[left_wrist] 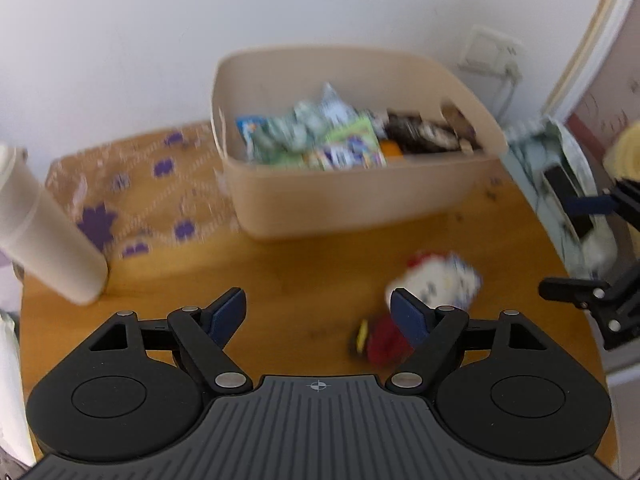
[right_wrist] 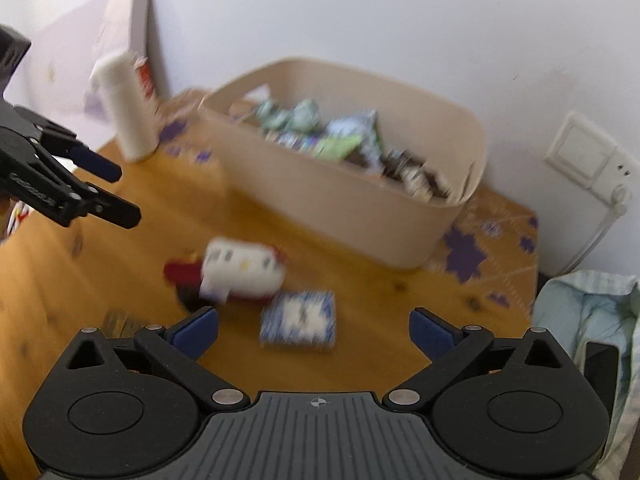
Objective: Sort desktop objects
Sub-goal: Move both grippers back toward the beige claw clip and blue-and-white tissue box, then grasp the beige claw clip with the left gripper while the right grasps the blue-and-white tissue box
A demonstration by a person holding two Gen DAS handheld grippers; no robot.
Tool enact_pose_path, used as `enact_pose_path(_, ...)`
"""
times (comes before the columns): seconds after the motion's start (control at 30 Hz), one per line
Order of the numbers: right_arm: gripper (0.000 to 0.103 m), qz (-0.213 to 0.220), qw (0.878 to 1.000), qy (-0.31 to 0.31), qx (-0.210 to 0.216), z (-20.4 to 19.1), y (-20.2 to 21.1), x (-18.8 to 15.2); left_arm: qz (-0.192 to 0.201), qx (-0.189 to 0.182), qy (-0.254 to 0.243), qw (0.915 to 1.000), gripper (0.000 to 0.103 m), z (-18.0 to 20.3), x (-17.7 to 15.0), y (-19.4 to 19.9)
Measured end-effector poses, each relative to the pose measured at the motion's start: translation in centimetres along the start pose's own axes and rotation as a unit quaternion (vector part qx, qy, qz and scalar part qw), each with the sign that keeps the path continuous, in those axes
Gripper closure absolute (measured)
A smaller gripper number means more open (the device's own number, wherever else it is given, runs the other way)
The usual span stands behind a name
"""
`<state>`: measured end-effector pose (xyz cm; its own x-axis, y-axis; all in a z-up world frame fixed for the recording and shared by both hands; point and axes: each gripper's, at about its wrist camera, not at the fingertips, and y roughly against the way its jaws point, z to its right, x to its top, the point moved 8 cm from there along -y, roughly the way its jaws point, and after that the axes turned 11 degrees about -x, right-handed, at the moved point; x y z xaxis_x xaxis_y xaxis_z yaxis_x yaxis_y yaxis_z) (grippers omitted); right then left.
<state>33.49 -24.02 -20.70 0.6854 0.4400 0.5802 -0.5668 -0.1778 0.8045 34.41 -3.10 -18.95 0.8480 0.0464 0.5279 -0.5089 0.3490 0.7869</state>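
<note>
Right wrist view: right gripper [right_wrist: 314, 330], jaws spread wide, nothing between. Blue-white packet [right_wrist: 298, 318] and white-red plush toy [right_wrist: 240, 270] on bench [right_wrist: 80, 280] mid-surface; beige bin [right_wrist: 340, 200] of snack packets toward the back edge. Left gripper [left_wrist: 318, 312], jaws wide, empty.

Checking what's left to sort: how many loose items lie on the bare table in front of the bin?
2: a white-and-red plush toy and, beside it nearer the right gripper, a blue-and-white packet. More may lie outside both views.
</note>
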Motion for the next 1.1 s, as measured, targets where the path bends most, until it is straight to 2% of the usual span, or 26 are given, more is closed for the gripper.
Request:
enact_pose_path(0.2,0.000,-0.019,0.999,0.026,0.006,-1.5,-1.3,-2.6,-0.047,-0.029,-0.014,0.9984,0.022,1.4,-5.2,-0.6)
enact_pose_path(0.47,0.000,-0.057,0.997,0.040,0.018,-2.5,-4.1,-4.7,-0.103,-0.062,-0.043,0.9918,0.022,3.6,-9.2,-2.3)
enact_pose_path(0.57,0.000,-0.054,0.997,0.054,0.013,-2.9,-5.0,-5.0,-0.119,-0.068,-0.057,0.9890,0.022,4.4,-10.1,-3.4)
enact_pose_path(0.77,0.000,-0.048,0.997,0.066,0.004,-3.6,-6.8,-4.5,-0.135,-0.059,-0.095,0.9845,0.022,5.5,-11.1,-6.1)
enact_pose_path(0.97,0.000,-0.038,0.997,0.071,-0.003,-4.3,-8.2,-3.6,-0.120,-0.069,-0.113,0.9839,0.023,6.4,-10.7,-7.8)
enact_pose_path(1.03,0.003,-0.035,0.997,0.065,-0.001,-4.3,-8.6,-3.2,-0.118,-0.074,-0.113,0.9838,0.033,6.6,-10.5,-8.1)
enact_pose_path(1.1,0.015,-0.037,0.998,0.057,0.001,-4.1,-9.2,-3.0,-0.122,-0.083,-0.111,0.9829,0.047,6.6,-10.4,-8.5)
